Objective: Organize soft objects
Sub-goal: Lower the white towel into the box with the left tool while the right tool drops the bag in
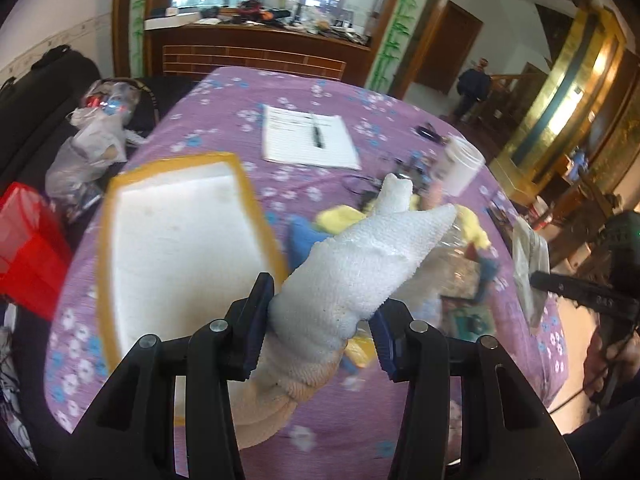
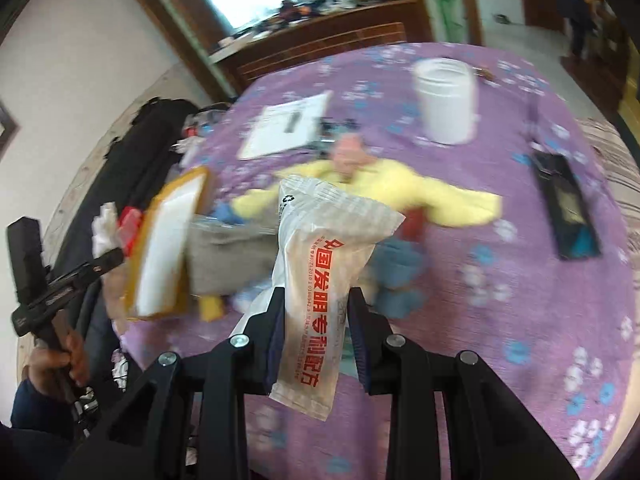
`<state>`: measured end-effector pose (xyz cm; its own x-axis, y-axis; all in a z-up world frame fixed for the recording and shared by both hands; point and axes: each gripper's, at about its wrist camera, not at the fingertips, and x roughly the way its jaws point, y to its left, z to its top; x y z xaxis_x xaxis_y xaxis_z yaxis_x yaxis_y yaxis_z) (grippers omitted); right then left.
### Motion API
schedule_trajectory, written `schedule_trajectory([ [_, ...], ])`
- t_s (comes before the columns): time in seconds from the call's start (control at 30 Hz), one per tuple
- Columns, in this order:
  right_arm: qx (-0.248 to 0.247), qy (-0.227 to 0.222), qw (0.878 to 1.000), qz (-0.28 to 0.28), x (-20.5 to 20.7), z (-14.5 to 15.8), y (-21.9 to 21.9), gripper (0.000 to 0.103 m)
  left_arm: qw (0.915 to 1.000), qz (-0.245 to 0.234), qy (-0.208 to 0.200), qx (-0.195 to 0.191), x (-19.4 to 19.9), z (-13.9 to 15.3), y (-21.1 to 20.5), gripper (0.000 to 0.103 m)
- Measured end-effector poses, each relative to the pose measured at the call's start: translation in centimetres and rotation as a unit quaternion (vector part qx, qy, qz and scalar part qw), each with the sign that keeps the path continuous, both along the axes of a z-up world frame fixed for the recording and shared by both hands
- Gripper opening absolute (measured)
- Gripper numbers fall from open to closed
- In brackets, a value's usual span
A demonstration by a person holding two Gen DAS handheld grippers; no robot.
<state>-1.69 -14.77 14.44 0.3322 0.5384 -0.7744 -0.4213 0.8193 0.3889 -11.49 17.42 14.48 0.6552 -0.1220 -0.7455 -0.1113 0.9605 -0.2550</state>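
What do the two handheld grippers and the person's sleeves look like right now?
Both the left gripper and the right gripper are matte black plastic linkages with silver pivot bolts and dark blue pads on the fingers. Seen from the opposite camera, each is a black handle with small white lettering. The sleeve at the left hand is dark navy.

We see a white jar at one o'clock, a notepad with pen at twelve.
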Motion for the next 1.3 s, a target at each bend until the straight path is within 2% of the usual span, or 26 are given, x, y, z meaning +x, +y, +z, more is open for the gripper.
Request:
schedule_trajectory([
  [0.1,0.000,0.002,0.999,0.033,-0.1,0.2,4.5,0.029,0.9998,0.019,-0.005,-0.008,-0.5,-0.2,3.1,0.046],
  [0.23,-0.014,-0.004,0.997,0.077,0.4,0.5,10.5,0.029,0.9982,0.052,0.017,-0.023,-0.1,-1.7,7.3,0.046],
  [0.4,-0.048,-0.033,0.989,0.133,1.0,1.1,18.6,0.029,0.9952,0.083,0.036,-0.038,1.8,-3.3,11.2,0.046],
  [0.63,-0.101,-0.039,0.979,0.173,3.4,-2.5,28.2,0.029,0.9915,0.099,0.053,-0.066,5.9,-5.6,14.2,0.046],
  [0.83,-0.143,-0.048,0.972,0.180,5.1,-4.9,32.6,0.029,0.9851,0.123,0.075,-0.094,9.0,-8.0,16.4,0.046],
  [0.93,-0.152,-0.040,0.972,0.173,6.3,-6.1,34.2,0.029,0.9793,0.139,0.083,-0.121,10.0,-9.2,17.3,0.046],
  [1.3,-0.162,-0.030,0.973,0.161,7.4,-8.1,36.1,0.029,0.9825,0.142,0.079,-0.091,11.7,-10.3,17.2,0.046],
])
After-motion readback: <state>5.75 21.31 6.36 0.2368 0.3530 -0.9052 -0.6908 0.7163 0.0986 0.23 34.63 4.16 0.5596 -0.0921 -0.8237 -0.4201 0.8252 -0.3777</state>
